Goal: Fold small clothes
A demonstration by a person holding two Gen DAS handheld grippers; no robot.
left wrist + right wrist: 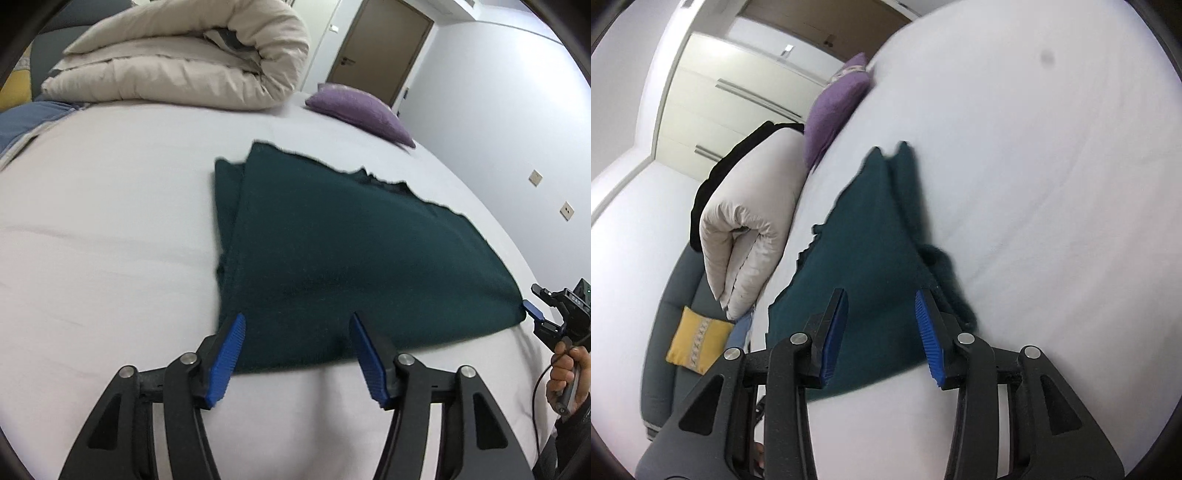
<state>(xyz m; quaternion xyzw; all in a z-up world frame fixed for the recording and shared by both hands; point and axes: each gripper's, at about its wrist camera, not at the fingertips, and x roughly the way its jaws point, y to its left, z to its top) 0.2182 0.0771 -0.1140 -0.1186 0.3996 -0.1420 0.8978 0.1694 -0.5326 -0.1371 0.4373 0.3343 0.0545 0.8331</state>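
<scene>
Right wrist alone shows yellow cushion (698, 341); both grippers gape over green garment (351, 258).

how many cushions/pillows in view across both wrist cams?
2. A purple pillow lies on the bed at its far edge, beyond the green garment. A yellow cushion sits on the grey sofa beside the bed. Others may be hidden behind the folded duvet.

Both wrist views low, close, sharing dark green garment (351, 258) (871, 251), bed (110, 240) (1052, 184)
</scene>
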